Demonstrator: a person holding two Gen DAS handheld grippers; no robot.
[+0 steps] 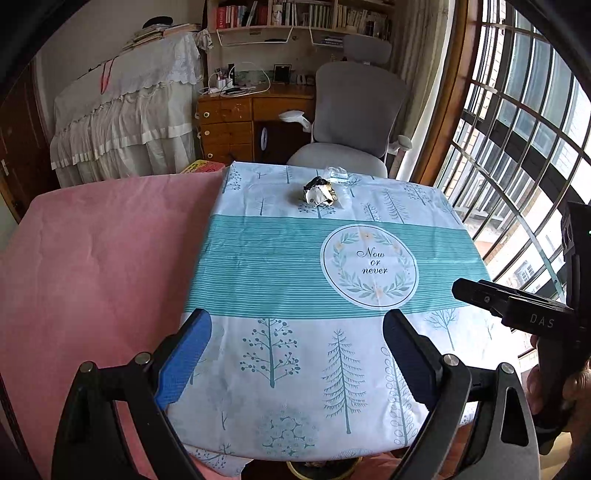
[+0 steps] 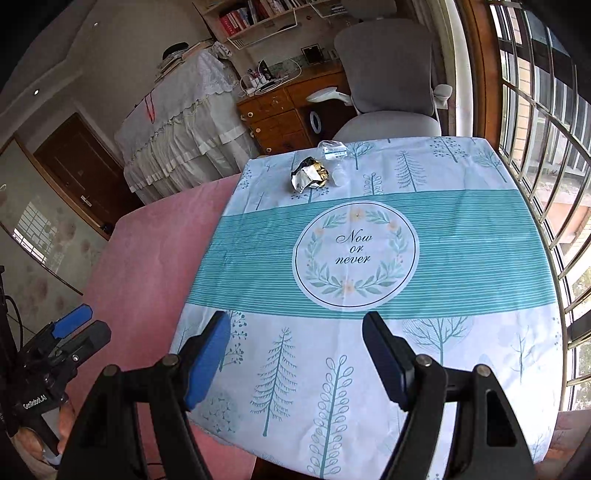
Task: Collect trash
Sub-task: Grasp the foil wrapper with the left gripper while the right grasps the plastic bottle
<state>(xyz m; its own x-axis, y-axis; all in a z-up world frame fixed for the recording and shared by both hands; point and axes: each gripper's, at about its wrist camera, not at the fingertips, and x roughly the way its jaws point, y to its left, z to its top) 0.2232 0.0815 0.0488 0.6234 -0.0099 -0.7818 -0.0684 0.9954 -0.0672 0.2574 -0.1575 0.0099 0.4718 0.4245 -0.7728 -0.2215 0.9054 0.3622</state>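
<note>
Crumpled wrapper (image 1: 320,192) lies far ahead, well apart from both spread grippers, left gripper (image 1: 297,363) and right gripper (image 2: 297,363); neither clearly nearer

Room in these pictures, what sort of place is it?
Most likely a home study or bedroom: wall bookshelves packed with books, a wooden desk with a grey office chair, and a cloth-covered table holding crumpled trash.

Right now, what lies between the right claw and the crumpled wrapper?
Only bare tablecloth with its "Now or never" print, seen in the right wrist view, separates the open right claw from the crumpled wrapper.
</note>
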